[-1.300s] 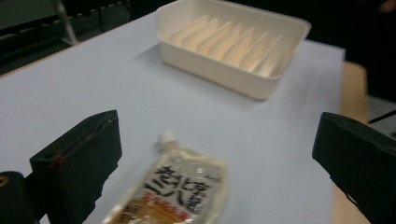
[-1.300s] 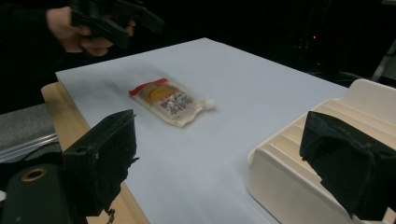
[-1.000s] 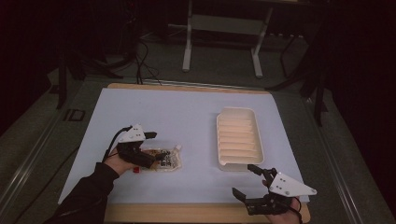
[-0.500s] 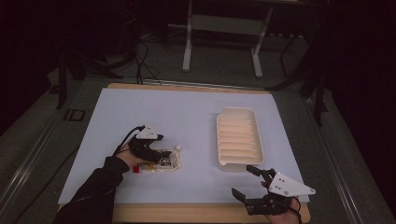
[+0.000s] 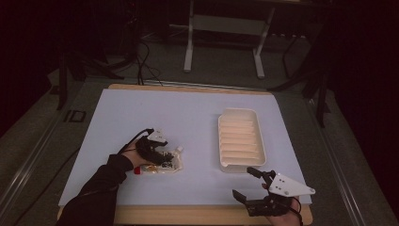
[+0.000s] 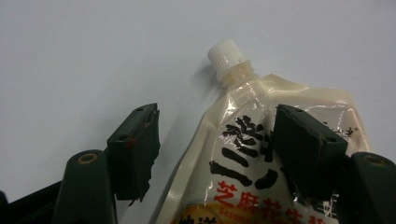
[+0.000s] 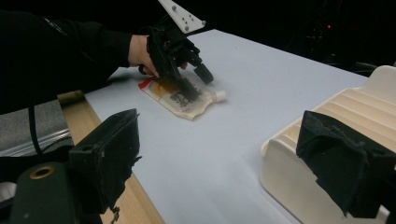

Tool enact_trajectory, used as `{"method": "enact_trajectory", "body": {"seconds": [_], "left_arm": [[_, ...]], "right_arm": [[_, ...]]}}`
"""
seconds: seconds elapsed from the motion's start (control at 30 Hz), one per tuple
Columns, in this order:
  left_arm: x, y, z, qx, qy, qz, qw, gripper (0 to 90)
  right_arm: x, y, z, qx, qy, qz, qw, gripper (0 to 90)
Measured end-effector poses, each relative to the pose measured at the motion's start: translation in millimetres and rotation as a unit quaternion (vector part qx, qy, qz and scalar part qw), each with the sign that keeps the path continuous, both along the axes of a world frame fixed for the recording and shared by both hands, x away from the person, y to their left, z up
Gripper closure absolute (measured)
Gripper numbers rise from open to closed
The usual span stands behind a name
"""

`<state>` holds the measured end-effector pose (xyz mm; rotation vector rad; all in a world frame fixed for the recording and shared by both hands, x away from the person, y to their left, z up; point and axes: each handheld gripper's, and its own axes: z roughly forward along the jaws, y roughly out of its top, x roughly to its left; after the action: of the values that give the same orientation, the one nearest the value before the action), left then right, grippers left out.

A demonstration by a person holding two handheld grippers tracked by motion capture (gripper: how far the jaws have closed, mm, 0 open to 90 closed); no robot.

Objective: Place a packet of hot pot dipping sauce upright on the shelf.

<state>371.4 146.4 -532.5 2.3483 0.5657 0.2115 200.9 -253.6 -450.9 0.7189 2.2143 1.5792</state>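
A cream sauce pouch with a white screw cap and black and red print lies flat on the pale sheet at the front left. My left gripper is tilted down over it. Its jaws have just been closing. In the left gripper view one jaw lies over the printed face and the other stands off the pouch's edge above the bare sheet, so neither pad presses. The right gripper view shows that gripper and the pouch from the side. My right gripper rests open and empty at the front right.
An empty white ribbed tray stands right of centre, close to my right gripper, and its near corner lies just ahead of the jaws. The wooden table edge runs along the front. A metal stand is behind the table.
The left hand has come down and slightly right onto the pouch, and its jaws stand narrower. The pouch lies where it was. The right gripper has kept still.
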Motion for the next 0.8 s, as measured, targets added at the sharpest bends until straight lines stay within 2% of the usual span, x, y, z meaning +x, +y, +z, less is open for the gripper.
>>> {"method": "enact_trajectory", "body": {"seconds": [0.1, 0.13, 0.2, 0.3, 0.4, 0.47, 0.63, 0.73, 0.8], "left_arm": [[0.0, -0.9, -0.9, 0.0, 0.012, -0.014, 0.9998, 39.1], [-0.3, -1.1, -1.7, -0.003, 0.02, -0.014, 0.9997, 42.7], [-1.4, -1.0, -2.2, -0.003, 0.021, -0.011, 0.9997, 43.9], [-0.9, -5.1, 0.2, 0.014, 0.026, -0.009, 0.9995, 43.9], [-2.1, -11.1, 4.4, 0.042, 0.023, -0.015, 0.9987, 45.8], [-5.5, -14.7, 6.7, 0.053, 0.019, -0.028, 0.998, 54.2], [-7.2, -22.9, 12.2, 0.085, 0.031, -0.035, 0.9953, 65.5], [-9.0, -25.1, 13.8, 0.094, 0.031, -0.043, 0.9941, 74.1], [-11.7, -25.7, 13.5, 0.093, 0.025, -0.044, 0.9944, 78.4]], "right_arm": [[-0.4, 0.0, 0.2, 0.0, 0.0, 0.0, 1.0, 13.3], [-0.3, -0.1, 0.2, 0.001, 0.0, 0.0, 1.0, 13.3], [-0.4, -0.1, 0.4, 0.0, 0.0, -0.001, 1.0, 13.3], [-0.3, 0.0, 0.2, -0.001, 0.0, 0.0, 1.0, 13.4], [-0.2, 0.3, 0.1, -0.001, 0.0, 0.002, 1.0, 13.4], [-0.7, 0.3, 0.7, 0.0, -0.001, 0.002, 1.0, 13.4], [-0.8, 0.5, 0.8, -0.001, 0.0, 0.003, 1.0, 13.5], [-1.3, 0.9, 1.2, -0.001, -0.002, 0.004, 1.0, 13.6], [-1.3, 0.7, 1.2, -0.001, -0.003, 0.005, 1.0, 13.7]]}}
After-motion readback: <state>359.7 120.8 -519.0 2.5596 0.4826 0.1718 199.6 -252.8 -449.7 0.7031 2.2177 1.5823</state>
